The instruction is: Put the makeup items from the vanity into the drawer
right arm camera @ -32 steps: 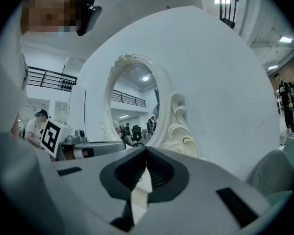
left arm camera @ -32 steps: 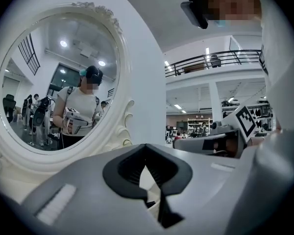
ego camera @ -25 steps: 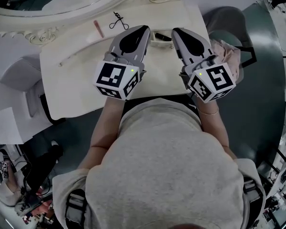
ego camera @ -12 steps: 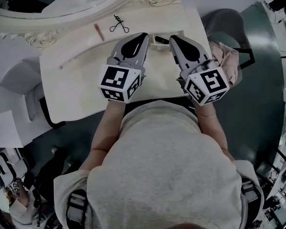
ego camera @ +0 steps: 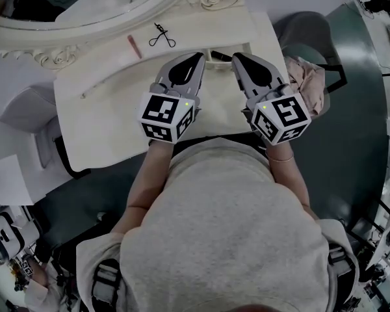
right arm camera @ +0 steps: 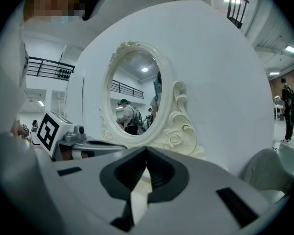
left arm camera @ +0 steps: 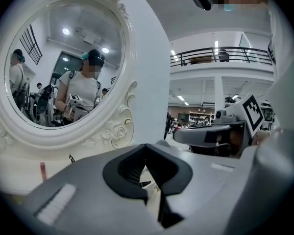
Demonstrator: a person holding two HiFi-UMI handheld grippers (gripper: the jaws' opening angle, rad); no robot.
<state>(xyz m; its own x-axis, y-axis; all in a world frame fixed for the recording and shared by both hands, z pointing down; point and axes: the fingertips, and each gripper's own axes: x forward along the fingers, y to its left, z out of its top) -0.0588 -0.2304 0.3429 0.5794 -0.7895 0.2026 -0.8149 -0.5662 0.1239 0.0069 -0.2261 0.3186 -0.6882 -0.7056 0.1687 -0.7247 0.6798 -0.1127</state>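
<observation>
Makeup items lie on the cream counter (ego camera: pixel 110 122), upper centre of the head view. The black eyelash curler (ego camera: pixel 161 36) is nearest the mirror frame. The pink stick (ego camera: pixel 134 45) is just left of it & a bit lower, not touching it. A slim dark item (ego camera: pixel 221 56) lies further right, between the two gripper tips; can't tell what it is.

The left hand-held gripper (ego camera: pixel 200 55) is over the counter's middle, tip toward the mirror. In the left gripper view its jaws are closed tip to tip w/ nothing gripped, and the curler & pink stick show small at lower left. The right hand-held gripper (ego camera: pixel 235 57) sits just beside it, angled inward. In the right gripper view its jaws are also together, nothing held.

The oval mirror (ego camera: pixel 84 5), w/ a carved rose frame, fills the upper left of the head view. Right of the counter there's a seat w/ a pinkish cloth (ego camera: pixel 309 77). The person's grey top (ego camera: pixel 227 233) fills the lower half.
</observation>
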